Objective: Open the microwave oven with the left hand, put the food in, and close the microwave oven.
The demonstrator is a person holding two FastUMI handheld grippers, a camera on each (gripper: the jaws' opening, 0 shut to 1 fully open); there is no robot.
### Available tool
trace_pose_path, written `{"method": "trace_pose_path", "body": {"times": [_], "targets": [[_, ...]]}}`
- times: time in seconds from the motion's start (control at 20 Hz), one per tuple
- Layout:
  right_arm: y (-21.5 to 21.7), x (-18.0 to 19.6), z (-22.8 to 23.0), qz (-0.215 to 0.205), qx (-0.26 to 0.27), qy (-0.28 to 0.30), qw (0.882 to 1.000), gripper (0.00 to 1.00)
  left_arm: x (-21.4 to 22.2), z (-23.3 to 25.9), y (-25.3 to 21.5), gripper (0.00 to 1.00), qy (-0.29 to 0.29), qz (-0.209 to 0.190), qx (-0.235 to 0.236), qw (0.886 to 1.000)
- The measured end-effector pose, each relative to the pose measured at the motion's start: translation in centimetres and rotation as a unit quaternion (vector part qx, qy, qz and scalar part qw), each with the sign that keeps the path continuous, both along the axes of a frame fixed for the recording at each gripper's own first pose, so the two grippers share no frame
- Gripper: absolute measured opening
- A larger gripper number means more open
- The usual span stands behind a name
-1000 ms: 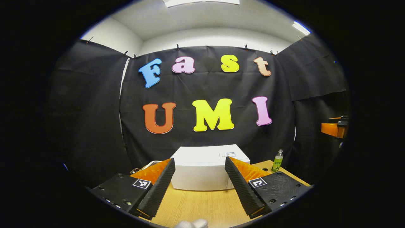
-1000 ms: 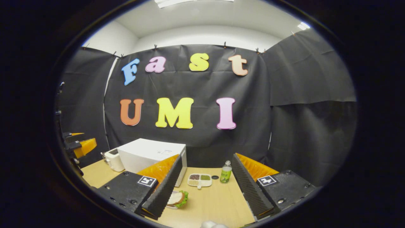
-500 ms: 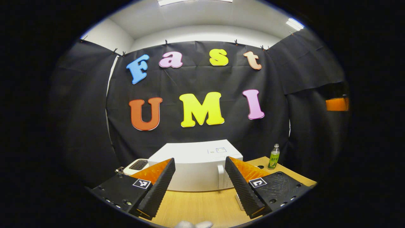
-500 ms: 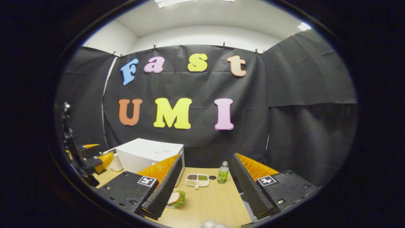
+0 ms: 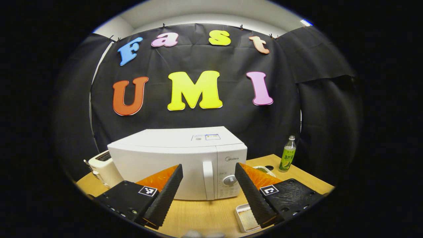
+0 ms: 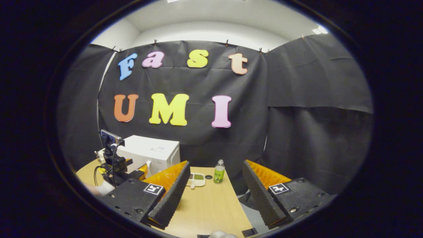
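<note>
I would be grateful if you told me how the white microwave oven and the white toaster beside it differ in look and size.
The boxy white microwave oven is far larger than the small white toaster tucked at its left side. The microwave oven has a vertical door handle and a round knob on its front; the toaster has dark slots on top. The microwave oven stands taller than the toaster. Both are white and sit on the wooden table.
</note>
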State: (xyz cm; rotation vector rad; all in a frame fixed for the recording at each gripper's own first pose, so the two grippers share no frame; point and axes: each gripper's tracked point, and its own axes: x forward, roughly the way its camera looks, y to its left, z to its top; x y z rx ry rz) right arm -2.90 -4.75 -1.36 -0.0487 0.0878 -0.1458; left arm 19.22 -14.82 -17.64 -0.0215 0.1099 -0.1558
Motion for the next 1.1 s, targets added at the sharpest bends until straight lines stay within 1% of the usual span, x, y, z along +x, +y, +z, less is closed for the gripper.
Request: {"method": "trace_pose_path", "body": {"times": [0.1, 0.15, 0.2, 0.25, 0.3, 0.35, 0.4, 0.45, 0.5, 0.55, 0.6, 0.65, 0.7, 0.85, 0.95, 1.0, 1.05, 1.1], "targets": [[-1.2, -0.5, -0.5, -0.019, -0.005, 0.007, 1.0, 1.0, 2.0, -1.8, -0.5, 0.96, 0.007, 0.006, -0.004, 1.0], [-1.5, -0.8, -0.7, -0.028, -0.005, 0.01, 1.0, 0.95, 2.9, -2.5, -0.6, 0.96, 0.009, 0.01, -0.003, 1.0], [-1.7, -0.9, -0.9, -0.031, -0.005, 0.014, 0.999, 1.0, 3.8, -3.1, -0.7, 0.89, 0.009, 0.013, -0.003, 1.0], [-2.0, -1.0, -1.2, -0.038, -0.007, 0.018, 0.999, 0.96, 4.4, -3.7, -0.7, 0.96, 0.014, 0.018, -0.001, 1.0], [-2.2, -1.0, -1.5, -0.04, -0.009, 0.023, 0.999, 0.96, 5.0, -4.2, -0.6, 0.94, 0.016, 0.023, 0.003, 1.0], [-2.3, -1.2, -1.6, -0.042, -0.011, 0.027, 0.999, 1.0, 5.4, -4.6, -0.6, 0.91, 0.019, 0.021, 0.003, 1.0], [-2.2, -1.1, -1.7, -0.039, -0.016, 0.031, 0.999, 1.0, 5.7, -5.0, -0.6, 0.72, 0.022, 0.022, 0.007, 0.999], [-2.2, -1.1, -1.6, -0.039, -0.022, 0.031, 0.999, 1.0, 5.9, -5.5, -0.4, 0.77, 0.027, 0.022, 0.009, 0.999], [-2.3, -1.1, -1.3, -0.041, -0.026, 0.029, 0.998, 0.96, 6.0, -6.0, -0.8, 0.69, 0.034, 0.011, 0.006, 0.999], [-2.2, -1.0, -1.2, -0.039, -0.027, 0.028, 0.999, 0.96, 6.0, -6.2, -0.7, 0.66, 0.036, 0.012, 0.008, 0.999], [-1.9, -1.0, -1.1, -0.037, -0.026, 0.029, 0.999, 0.96, 6.0, -6.4, -0.3, 0.36, 0.038, 0.015, 0.015, 0.999], [-1.7, -0.8, -1.2, -0.033, -0.026, 0.029, 0.999, 1.0, 6.4, -6.3, -0.5, 0.28, 0.037, 0.008, 0.008, 0.999], [-1.4, -0.7, -1.1, -0.029, -0.027, 0.03, 0.999, 0.96, 6.6, -6.3, -0.4, 0.28, 0.037, 0.009, 0.005, 0.999], [-0.9, -0.6, -0.7, -0.022, -0.029, 0.027, 0.999, 0.96, 6.3, -6.4, -0.5, 0.24, 0.039, 0.0, -0.004, 0.999], [-0.4, -0.5, -0.7, -0.015, -0.027, 0.027, 0.999, 0.96, 6.2, -6.5, -0.4, 0.17, 0.047, -0.008, -0.018, 0.999], [-0.1, -0.5, -0.7, -0.011, -0.025, 0.028, 0.999, 1.0, 6.5, -6.6, -0.5, 0.13, 0.05, -0.008, -0.025, 0.998], [0.1, -0.3, -0.8, -0.007, -0.022, 0.028, 0.999, 0.96, 6.0, -6.5, -0.4, 0.1, 0.051, -0.012, -0.022, 0.998], [0.3, -0.3, -0.7, -0.005, -0.019, 0.027, 0.999, 0.96, 6.0, -6.4, -0.4, 0.1, 0.052, -0.015, -0.021, 0.998]]}}
